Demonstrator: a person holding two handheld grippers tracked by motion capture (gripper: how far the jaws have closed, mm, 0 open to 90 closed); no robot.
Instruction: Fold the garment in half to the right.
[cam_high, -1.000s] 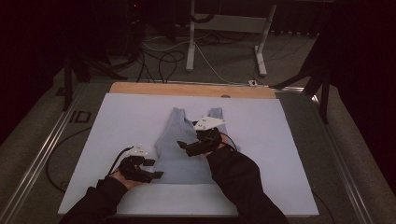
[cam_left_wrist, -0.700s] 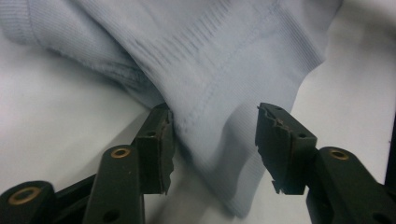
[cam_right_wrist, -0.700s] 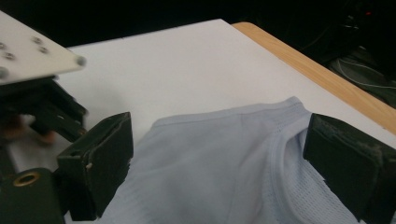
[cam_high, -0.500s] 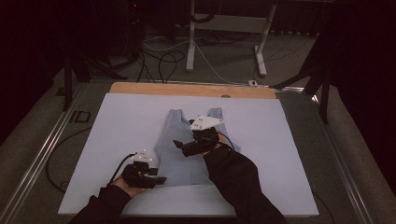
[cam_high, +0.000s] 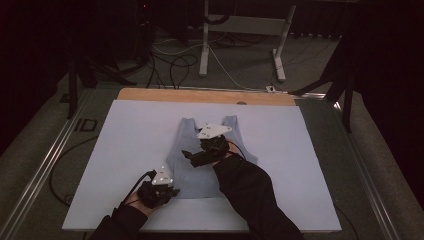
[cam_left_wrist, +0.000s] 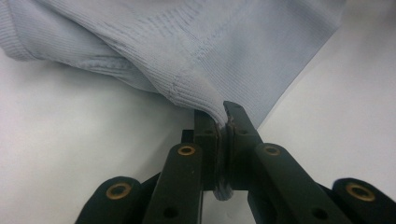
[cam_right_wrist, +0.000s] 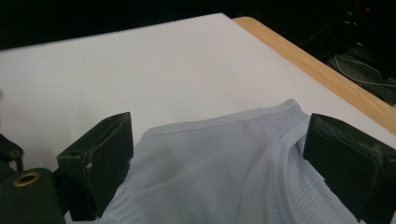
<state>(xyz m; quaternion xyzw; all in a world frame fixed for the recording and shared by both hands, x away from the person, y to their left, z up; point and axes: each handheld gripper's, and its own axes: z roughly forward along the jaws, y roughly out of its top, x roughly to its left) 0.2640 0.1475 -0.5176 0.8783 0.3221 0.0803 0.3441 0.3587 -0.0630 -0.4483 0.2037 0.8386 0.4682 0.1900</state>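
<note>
Pale blue sleeveless top (cam_high: 210, 160) lies flat on the white board (cam_high: 125, 150), straps toward the far wooden edge (cam_high: 200, 95), hem toward the person. Left gripper (cam_high: 159, 190) sits at the near-left hem corner; its jaws have just been closing and the left gripper view shows them pinched together on a small pucker of ribbed hem fabric (cam_left_wrist: 205, 100). Right gripper (cam_high: 200, 152) hovers over the upper middle of the top, jaws wide apart, nothing between the pads, fabric just below them in the right gripper view (cam_right_wrist: 210, 168). Risks, judged from this: the left bite is thin, right at the hem edge, so a quick pull could slip the knit out of the jaws. It may also have caught just one layer, in which case a lift would separate front from back and bunch the top instead of folding it clean. If the left hand drags before the right pins or grabs, the whole garment likely slides on the smooth board and skews. Stretchy rib could distort under tension. Right jaws closing low might snag a strap (cam_right_wrist: 289, 154).
</note>
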